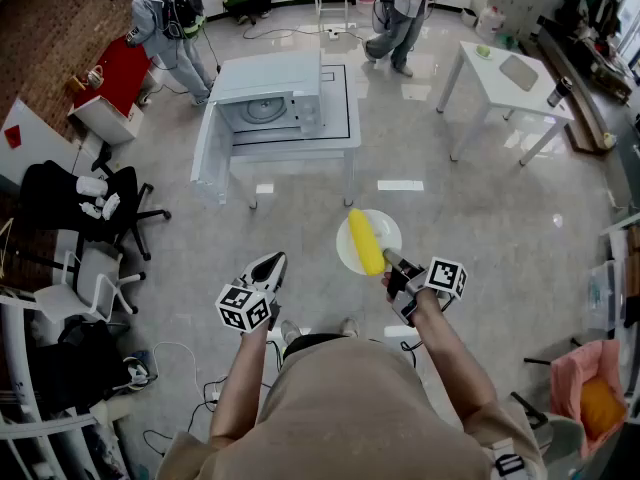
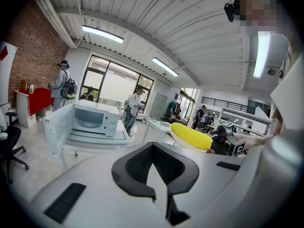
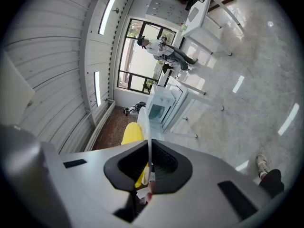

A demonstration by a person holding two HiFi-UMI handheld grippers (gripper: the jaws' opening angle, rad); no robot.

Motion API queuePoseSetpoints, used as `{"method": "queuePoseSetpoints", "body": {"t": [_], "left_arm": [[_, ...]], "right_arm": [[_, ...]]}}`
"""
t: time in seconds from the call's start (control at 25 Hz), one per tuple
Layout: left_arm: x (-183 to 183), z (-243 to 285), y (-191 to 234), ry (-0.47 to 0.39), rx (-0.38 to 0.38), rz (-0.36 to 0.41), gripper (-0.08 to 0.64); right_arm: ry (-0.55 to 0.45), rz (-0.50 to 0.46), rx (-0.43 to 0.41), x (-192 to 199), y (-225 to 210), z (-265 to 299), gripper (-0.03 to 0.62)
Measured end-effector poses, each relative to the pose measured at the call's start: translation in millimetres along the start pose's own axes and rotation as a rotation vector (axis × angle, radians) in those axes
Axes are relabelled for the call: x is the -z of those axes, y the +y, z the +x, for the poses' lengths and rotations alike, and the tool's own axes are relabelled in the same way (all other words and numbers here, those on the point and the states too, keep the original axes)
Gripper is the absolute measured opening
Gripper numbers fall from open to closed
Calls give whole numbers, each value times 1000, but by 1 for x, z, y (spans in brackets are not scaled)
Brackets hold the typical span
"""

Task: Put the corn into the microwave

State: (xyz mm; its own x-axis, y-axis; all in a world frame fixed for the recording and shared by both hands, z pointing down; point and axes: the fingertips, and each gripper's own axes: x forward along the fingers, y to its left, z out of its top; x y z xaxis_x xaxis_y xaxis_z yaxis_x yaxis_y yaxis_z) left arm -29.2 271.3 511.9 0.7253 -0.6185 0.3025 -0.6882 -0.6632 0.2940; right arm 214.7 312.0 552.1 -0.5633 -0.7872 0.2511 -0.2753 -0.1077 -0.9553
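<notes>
A yellow corn cob lies on a small white plate held above the floor. My right gripper is shut on the plate's near rim; in its own view the plate runs edge-on between the pads, with the corn to its left. My left gripper hovers left of the plate, shut and holding nothing. The white microwave stands ahead on a low white table, its door swung open to the left. In the left gripper view the microwave stands at the left and the corn at the right.
A second white table stands at the back right. Black office chairs and cables crowd the left side. A red cabinet is at the back left. Several people stand along the far wall. A pink bag sits at the lower right.
</notes>
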Motion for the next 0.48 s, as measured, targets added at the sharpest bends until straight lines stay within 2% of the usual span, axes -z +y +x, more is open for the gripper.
{"method": "queuePoseSetpoints", "body": {"t": [0.48], "left_arm": [[-4,-8,-7,-8,1,11,5]], "right_arm": [[-2,-19,-16,5,11,-9,20]]}}
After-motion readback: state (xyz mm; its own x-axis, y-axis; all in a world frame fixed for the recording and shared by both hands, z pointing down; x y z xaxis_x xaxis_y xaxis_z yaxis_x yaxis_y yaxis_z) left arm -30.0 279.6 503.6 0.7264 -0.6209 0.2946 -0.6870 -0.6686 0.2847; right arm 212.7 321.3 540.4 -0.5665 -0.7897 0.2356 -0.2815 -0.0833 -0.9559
